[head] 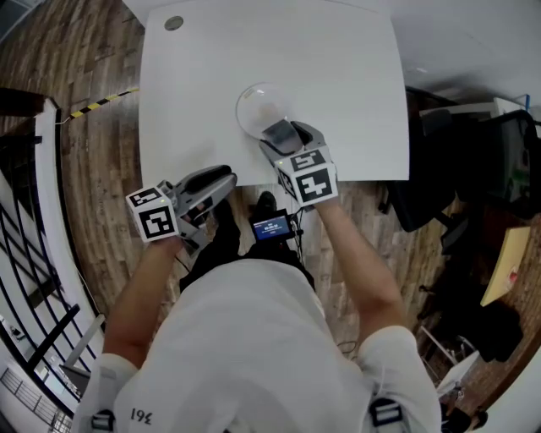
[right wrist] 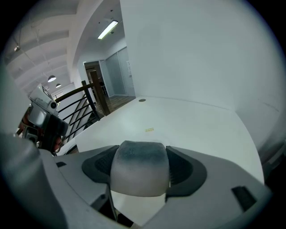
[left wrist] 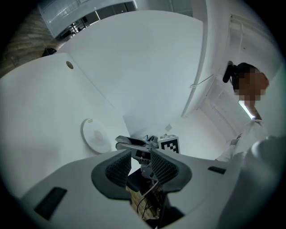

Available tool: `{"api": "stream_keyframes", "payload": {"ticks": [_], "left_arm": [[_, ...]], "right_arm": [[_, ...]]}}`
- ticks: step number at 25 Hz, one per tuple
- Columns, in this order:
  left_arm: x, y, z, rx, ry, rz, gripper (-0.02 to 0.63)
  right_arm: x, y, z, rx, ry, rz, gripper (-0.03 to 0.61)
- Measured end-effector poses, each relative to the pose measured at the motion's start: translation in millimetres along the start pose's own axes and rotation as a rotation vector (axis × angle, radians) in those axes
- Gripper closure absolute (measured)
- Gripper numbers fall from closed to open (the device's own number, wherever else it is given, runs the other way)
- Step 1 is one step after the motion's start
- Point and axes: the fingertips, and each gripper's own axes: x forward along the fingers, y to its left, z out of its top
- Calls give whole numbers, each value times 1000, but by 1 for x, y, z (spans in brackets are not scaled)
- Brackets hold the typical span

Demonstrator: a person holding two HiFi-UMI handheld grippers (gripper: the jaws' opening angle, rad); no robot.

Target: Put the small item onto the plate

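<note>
The small item [right wrist: 139, 167] is clamped in the right gripper [head: 285, 135] above the near edge of the plate [head: 252, 103]; the left gripper [head: 207, 188] is held apart, empty; if released off-centre, the rounded item could be lost over the rim.

Counted: one table [head: 338, 76]; one plate [head: 258, 106]; one item [right wrist: 139, 167]. Grippers numbered two: left gripper [head: 225, 179] and right gripper [head: 281, 132]. Marker cubes numbered two: left cube [head: 154, 211] and right cube [head: 308, 176]. One grommet [head: 173, 23] and one screen [head: 271, 227] were listed.
</note>
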Motion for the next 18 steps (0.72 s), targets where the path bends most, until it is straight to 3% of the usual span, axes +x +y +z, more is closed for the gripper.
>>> {"api": "stream_keyframes", "payload": {"ticks": [18], "left_arm": [[32, 42, 5, -11, 58, 51, 495]], "right_arm": [[87, -36, 6, -177, 117, -75, 262]]}}
